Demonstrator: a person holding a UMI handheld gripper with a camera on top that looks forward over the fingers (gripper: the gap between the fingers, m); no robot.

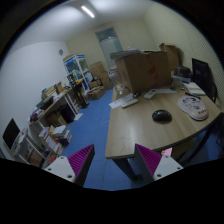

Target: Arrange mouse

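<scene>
Hand-held gripper (115, 163) hangs wide open and empty, mouse (161, 116) small and dim on the tabletop (140, 125) beyond its 2 fingers.

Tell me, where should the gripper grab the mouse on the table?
Probably across its two long sides, coming down from above. The mouse lies flat and low on the table, a small rounded hump, so its narrow width should fit between the fingers. The gripper is open and well short of it, so it would need to move forward first.
</scene>
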